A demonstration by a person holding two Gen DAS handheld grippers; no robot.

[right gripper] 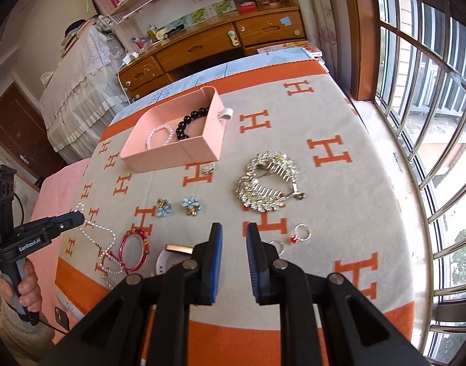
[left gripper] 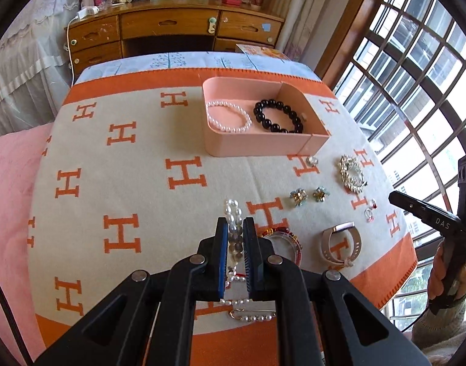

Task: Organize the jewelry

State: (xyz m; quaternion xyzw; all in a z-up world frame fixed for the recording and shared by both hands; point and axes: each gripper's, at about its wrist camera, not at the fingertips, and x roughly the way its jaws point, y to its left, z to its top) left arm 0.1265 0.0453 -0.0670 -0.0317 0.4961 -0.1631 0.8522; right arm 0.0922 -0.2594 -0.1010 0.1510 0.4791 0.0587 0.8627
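My left gripper (left gripper: 235,222) is shut on a pearl and grey-bead necklace (left gripper: 233,210), whose strand trails down toward me; it also shows in the right wrist view (right gripper: 100,231). A pink open box (left gripper: 315,135) at the far middle holds a white pearl bracelet (left gripper: 229,116) and a black bead bracelet (left gripper: 278,116). My right gripper (right gripper: 234,228) is open and empty above the blanket, near two rings (right gripper: 301,233). A red bangle (right gripper: 135,250), two blue flower earrings (right gripper: 176,207) and a rhinestone hair comb (right gripper: 268,181) lie on the blanket.
A white and gold watch band (left gripper: 339,244) lies front right. A small silver ring (left gripper: 312,161) lies by the box. The orange H-patterned blanket (left gripper: 126,158) covers the bed. A wooden desk (left gripper: 172,30) stands behind; barred windows (right gripper: 431,122) are on the right.
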